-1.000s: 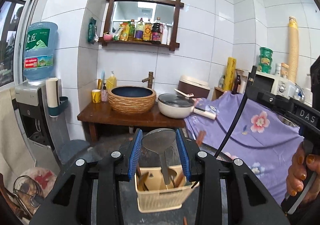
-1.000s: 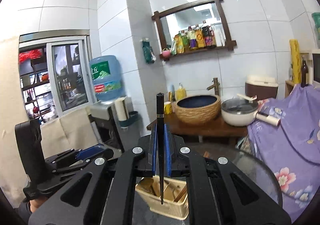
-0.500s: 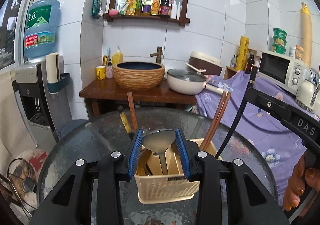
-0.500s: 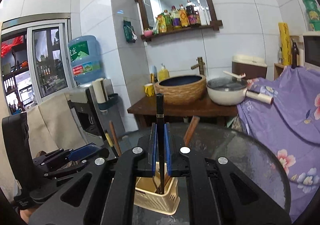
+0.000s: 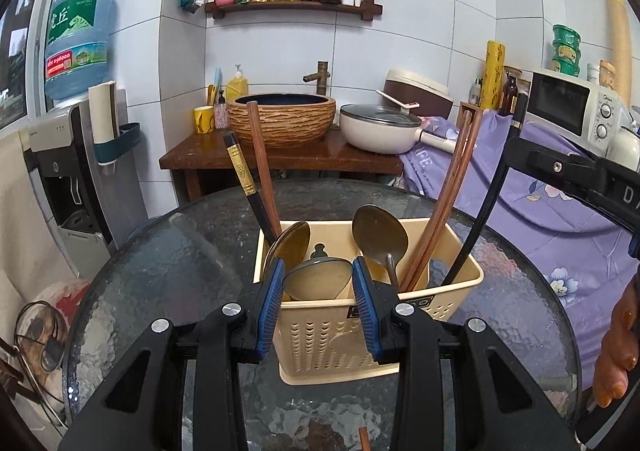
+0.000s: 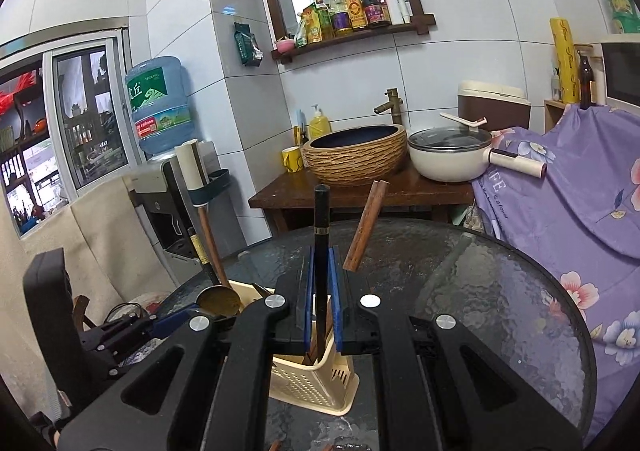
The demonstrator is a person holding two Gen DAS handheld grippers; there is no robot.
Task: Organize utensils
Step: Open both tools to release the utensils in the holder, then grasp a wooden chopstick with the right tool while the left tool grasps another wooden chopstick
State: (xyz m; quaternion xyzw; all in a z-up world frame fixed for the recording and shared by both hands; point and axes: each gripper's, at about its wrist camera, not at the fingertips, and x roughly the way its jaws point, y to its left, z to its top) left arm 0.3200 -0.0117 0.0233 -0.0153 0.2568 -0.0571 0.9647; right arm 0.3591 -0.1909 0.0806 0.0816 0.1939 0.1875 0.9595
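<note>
A cream caddy (image 5: 362, 327) is seen standing on the round glass counter (image 5: 168, 271), and both grippers are held right over it. The left gripper (image 5: 318, 281) is clenched on a spoon (image 5: 318, 278): the bowl of the spoon is pinched between the two blue fingers (image 5: 269, 299) at the caddy's near rim, bowl up, with its handle hidden below inside the caddy. The right gripper (image 6: 321, 287) is clamped on a black chopstick (image 6: 321, 235), which is held upright between the blue fingers (image 6: 308, 291), its gold-banded upper end rising above them and its lower end reaching down into the right end of the caddy (image 6: 316, 379). In the left view two more spoons (image 5: 380, 239) are seen standing bowl-up inside the caddy, a black gold-banded chopstick (image 5: 242, 175) and a brown one (image 5: 260, 155) are leaned out toward the left, and a brown pair (image 5: 452, 191) is leaned toward the right. The black chopstick held by the right gripper is also seen there, standing in the caddy's right end (image 5: 486, 203). A hand (image 5: 618, 351) is visible at the right edge of that view. Behind the counter, a wooden stand with a woven basin (image 5: 282, 119) and a white pot (image 5: 380, 129) is seen against the tiled wall.
</note>
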